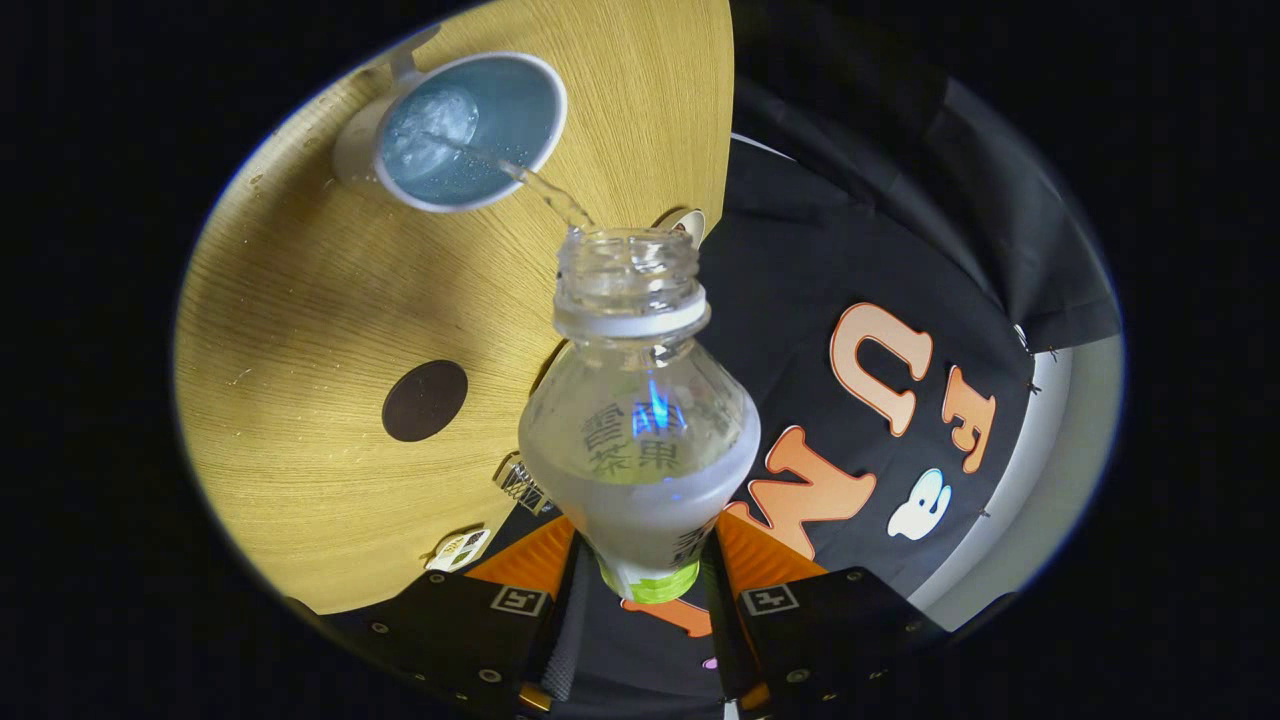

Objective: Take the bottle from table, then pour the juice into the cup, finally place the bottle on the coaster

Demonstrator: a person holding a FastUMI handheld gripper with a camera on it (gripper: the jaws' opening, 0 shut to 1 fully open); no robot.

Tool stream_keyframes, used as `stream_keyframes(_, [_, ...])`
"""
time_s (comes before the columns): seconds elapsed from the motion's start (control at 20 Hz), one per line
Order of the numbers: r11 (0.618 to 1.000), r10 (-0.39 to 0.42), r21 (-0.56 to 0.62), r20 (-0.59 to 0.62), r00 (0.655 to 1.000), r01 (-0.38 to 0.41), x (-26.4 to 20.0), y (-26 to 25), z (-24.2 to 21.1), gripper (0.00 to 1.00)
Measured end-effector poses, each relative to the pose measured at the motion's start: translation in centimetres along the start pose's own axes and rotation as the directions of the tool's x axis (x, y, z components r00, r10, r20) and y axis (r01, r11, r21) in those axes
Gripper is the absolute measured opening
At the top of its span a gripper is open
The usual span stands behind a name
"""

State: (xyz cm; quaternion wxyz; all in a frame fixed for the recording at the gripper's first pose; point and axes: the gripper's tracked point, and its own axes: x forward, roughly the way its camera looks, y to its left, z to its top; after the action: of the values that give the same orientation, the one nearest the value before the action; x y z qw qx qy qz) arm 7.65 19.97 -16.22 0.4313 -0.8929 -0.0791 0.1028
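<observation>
My gripper [640, 560] is shut on a clear plastic bottle [638, 420], both fingers pressing its lower body near the green label band. The uncapped bottle is tilted well over, its open neck pointing away from the fingers. A thin clear stream [548, 190] runs from its mouth into a white cup [468, 130] with a pale blue inside, which stands on the wooden table beyond the bottle; liquid has pooled in the cup. A dark round coaster [424, 400] lies on the table, nearer the fingers than the cup and off to the bottle's side.
The light wooden table [300, 300] tilts steeply in this view, its edge [727, 120] running just past the bottle's mouth. Small printed marker tags [458, 548] sit along its near edge. Black booth cloth [900, 250] hangs on the bottle's other side.
</observation>
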Motion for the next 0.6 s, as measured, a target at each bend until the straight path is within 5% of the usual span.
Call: stream_keyframes(0.6, [0.999,-0.005,-0.053,0.027,1.0,0.006,0.71,-0.56,0.72,0.55])
